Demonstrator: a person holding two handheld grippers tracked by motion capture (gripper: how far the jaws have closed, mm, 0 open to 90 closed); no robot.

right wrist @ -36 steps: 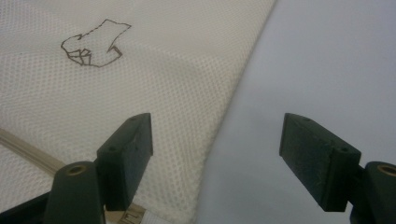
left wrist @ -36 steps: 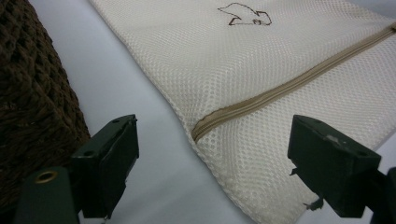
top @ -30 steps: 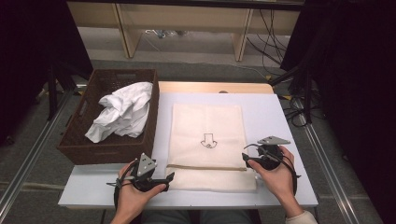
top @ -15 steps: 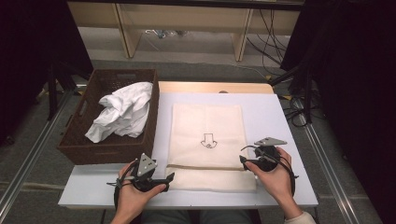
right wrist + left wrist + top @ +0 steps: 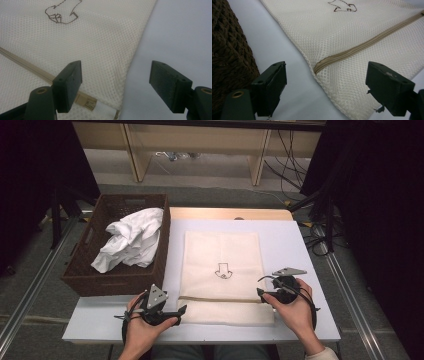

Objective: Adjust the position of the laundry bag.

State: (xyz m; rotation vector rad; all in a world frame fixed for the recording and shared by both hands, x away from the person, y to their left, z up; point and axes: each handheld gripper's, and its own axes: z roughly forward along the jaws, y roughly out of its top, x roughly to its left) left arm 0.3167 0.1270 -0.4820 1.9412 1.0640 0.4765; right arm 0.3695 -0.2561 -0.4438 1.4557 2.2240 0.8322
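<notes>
A white table (image 5: 300, 240) holds a cream mesh bag (image 5: 222, 265) lying flat at its centre, its near edge close to the table's near edge. A tan zipper (image 5: 362, 46) runs across the bag near that edge. Bare table lies open to the bag's right and along its far side. On the left, a brown basket (image 5: 87, 275) of white cloth (image 5: 132, 242) stands just beside the bag, leaving only a narrow strip of table between them.

The left gripper (image 5: 170, 312) sits at the bag's near left corner, jaws wide apart and gripping nothing; the zipper's left end lies between and beyond them. The right gripper (image 5: 262, 292) sits at the bag's right edge by the zipper's right end, jaws also wide apart and empty, one above the mesh, the other above bare table.
</notes>
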